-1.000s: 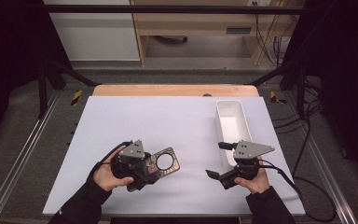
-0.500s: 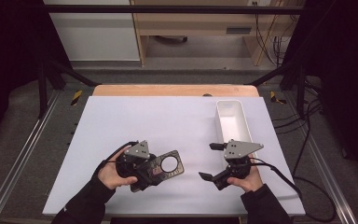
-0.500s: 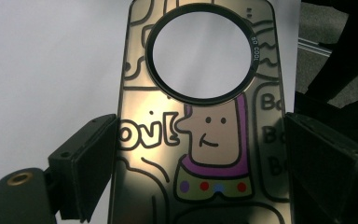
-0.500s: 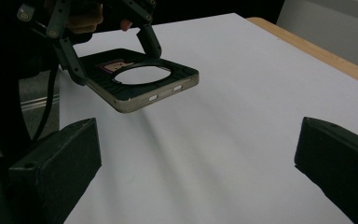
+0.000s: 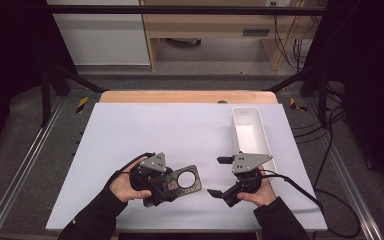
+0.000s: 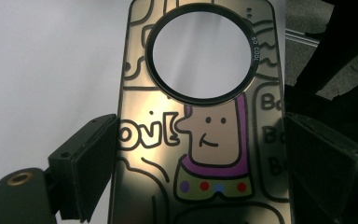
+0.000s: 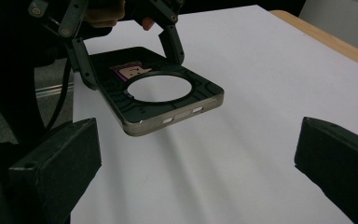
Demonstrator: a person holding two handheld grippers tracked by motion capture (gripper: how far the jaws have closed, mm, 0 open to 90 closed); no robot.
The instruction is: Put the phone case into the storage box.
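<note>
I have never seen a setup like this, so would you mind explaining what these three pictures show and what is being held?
There is no robot arm here: a person sits at a table and holds a hand-operated two-jaw gripper in each hand. The high view looks down from above the person. There the left gripper sits at the left and the right gripper at the right. Each of the other two pictures comes from a camera riding on one gripper, looking along its black jaws.

On the white tabletop stands a long white rectangular plastic bin, apparently empty.

The left gripper grips a dark, glossy phone case with a large round hole and a cartoon figure by its two long edges, apparently just above the surface. The right gripper's jaws stand wide open, facing the case and holding nothing.
</note>
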